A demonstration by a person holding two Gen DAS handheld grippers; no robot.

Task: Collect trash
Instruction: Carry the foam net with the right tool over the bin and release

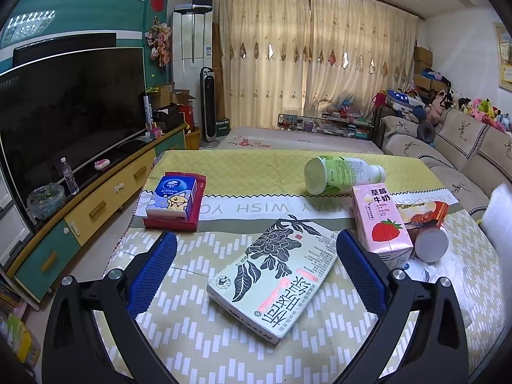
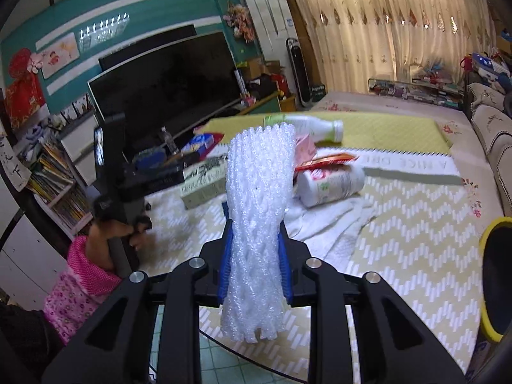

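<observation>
The right tool is clenched on a white foam net sleeve, its blue pads pressing the sleeve's waist from both sides. The sleeve stands upright between them, flaring above and below the grip, lifted clear of the desk.

The left tool is released, its jaws spread wide. A flat tea carton lies on the cloth between them, touching neither pad. In the right wrist view, a hand in a pink sleeve holds that tool at the desk's left edge.

More trash lies on the far side of the desk. A pink strawberry milk carton stands just right of the tea carton, beside the left tool's right pad. Behind it a small white bottle lies on its side, with a red wrapper against it. Farther off, a green-and-white bottle lies on its side on the yellow cloth. At the far left, a tissue pack sits in a red tray.

A yellow-rimmed bin shows at the near right edge of the right wrist view.
</observation>
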